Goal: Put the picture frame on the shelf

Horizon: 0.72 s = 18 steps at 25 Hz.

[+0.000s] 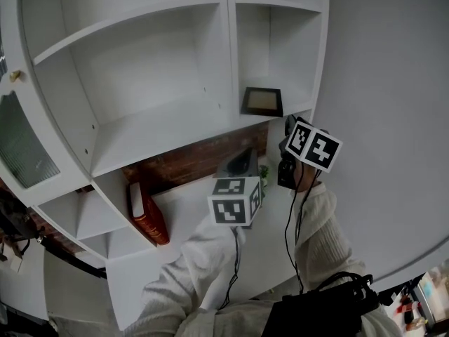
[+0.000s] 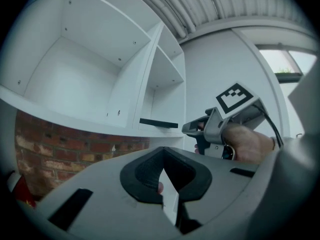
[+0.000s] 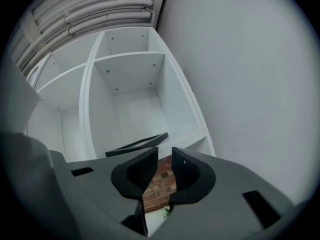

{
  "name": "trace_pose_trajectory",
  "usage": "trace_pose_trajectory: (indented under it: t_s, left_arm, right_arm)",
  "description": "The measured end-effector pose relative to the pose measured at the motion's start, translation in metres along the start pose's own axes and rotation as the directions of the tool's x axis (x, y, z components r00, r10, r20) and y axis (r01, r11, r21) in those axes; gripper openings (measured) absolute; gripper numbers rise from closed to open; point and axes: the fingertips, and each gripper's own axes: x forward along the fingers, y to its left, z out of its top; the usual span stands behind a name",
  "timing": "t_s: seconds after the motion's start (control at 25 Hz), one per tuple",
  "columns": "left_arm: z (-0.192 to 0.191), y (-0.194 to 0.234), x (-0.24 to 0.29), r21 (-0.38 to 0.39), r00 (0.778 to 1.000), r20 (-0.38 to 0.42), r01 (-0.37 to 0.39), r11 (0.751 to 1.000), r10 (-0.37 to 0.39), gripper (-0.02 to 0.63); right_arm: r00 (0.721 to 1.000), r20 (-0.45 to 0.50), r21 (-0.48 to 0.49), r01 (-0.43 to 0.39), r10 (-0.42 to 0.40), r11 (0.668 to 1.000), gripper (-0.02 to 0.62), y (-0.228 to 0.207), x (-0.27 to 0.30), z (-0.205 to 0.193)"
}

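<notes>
The picture frame (image 1: 262,102), dark-edged with a brownish middle, lies flat on the white shelf (image 1: 175,121), in the narrow right compartment. It shows edge-on in the left gripper view (image 2: 158,123) and in the right gripper view (image 3: 136,144). My right gripper (image 1: 289,123) is just below and right of the frame, apart from it, its jaws a narrow gap apart with nothing between them (image 3: 165,154). My left gripper (image 1: 242,161) is lower, in front of the brick strip, its pads meeting at the tips and empty (image 2: 161,151).
Under the shelf runs a red brick wall (image 1: 196,156) above a white counter (image 1: 182,202). A red book (image 1: 147,215) leans at the left, and a small green plant (image 1: 264,170) is near the grippers. A glass cabinet door (image 1: 21,146) is far left. A black bag (image 1: 330,307) hangs at the person's front.
</notes>
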Motion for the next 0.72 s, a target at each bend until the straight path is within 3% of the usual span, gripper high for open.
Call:
trace_pose_trajectory:
  t_s: [0.36, 0.72]
  left_arm:
    - [-0.071, -0.001, -0.060, -0.001, 0.994, -0.105, 0.005, 1.000, -0.005, 0.008]
    - [-0.151, 0.013, -0.171, -0.064, 0.974, -0.225, -0.024, 0.998, 0.009, 0.008]
  right_arm:
    - [0.998, -0.064, 0.050, 0.008, -0.005, 0.999, 0.072, 0.007, -0.071, -0.085]
    - [0.978, -0.209, 0.072, 0.000, 0.015, 0.997, 0.044, 0.036, -0.172, -0.216]
